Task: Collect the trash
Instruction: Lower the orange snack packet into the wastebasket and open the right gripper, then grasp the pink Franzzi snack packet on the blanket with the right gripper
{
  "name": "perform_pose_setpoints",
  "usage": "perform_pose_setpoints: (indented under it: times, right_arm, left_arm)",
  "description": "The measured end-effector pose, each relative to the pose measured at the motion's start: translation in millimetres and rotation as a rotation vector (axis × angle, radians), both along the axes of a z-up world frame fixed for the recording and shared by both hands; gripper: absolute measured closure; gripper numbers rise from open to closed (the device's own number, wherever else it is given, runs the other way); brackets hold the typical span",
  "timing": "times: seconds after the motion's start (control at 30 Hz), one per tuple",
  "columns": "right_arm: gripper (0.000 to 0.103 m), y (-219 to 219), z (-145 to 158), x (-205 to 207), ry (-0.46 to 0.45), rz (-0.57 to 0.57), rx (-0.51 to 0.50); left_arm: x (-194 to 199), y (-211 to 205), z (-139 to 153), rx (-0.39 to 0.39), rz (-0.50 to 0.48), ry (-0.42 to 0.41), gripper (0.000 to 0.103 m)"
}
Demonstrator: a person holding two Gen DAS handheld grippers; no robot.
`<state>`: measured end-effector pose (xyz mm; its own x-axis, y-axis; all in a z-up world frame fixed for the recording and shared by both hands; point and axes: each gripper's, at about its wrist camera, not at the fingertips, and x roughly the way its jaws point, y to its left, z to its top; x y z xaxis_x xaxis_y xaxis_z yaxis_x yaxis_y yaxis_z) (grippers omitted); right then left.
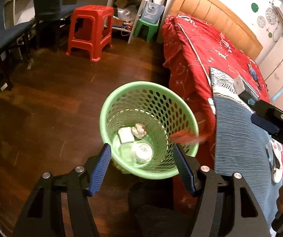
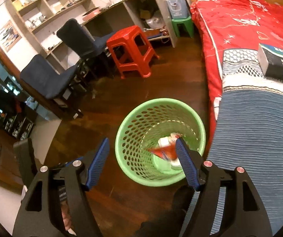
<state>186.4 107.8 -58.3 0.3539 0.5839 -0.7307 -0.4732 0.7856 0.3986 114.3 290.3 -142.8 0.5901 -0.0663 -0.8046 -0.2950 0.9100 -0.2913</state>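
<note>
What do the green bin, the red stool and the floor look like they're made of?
Green bin: probably moulded plastic, thin wall with rows of punched holes, slight sheen. Red stool: likely glossy plastic, one-piece moulded legs and top. Floor: looks like dark wood or a wood-look laminate, plank lines and a polished glare; which of the two is unclear.

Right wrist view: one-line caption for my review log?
Open right tongs above the green perforated plastic wastebasket, a blurred red wrapper dropping in, beside the red-quilted bed.
</note>
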Motion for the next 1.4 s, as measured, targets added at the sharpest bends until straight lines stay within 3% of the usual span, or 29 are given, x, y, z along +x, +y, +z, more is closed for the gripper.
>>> perform_pose_setpoints:
  times: [0.1,0.33,0.47,0.7,0.9,1.1,1.4]
  right_arm:
    - [0.034,0.3,1.4,-0.2,0.013,-0.001,0.035]
    - [0.034,-17.2,14.5,-11.1,-0.055,-0.01,-0.004]
    - [0.031,-48.7,23.4,-14.8,-0.102,-0.062,-0.036]
    - [0.022,-131.5,30.8,-21.5,-0.19,-0.195,-0.182]
    - [0.02,-224.0,20.9,-10.7,-0.147,-0.346,-0.274]
    - [0.02,-299.4,4.4,3.8,-0.041,-0.448,-0.32]
    - [0.02,-313.7,-29.4,19.6,0.009,-0.427,-0.422]
  left_arm:
    - [-3.0,-3.4,7.5,0.012,-0.008,-0.012,0.037]
    - [-7.1,-7.6,14.7,0.029,-0.02,-0.015,0.037]
    - [-6.4,-16.9,17.1,0.02,-0.031,-0.014,0.037]
    - [1.0,-45.1,27.3,0.023,-0.081,-0.024,0.037]
    - [10.0,-73.3,30.8,0.025,-0.126,-0.025,0.035]
    - [17.5,-91.9,27.0,0.018,-0.155,-0.01,0.035]
    - [26.2,-106.3,22.7,0.027,-0.174,0.01,0.034]
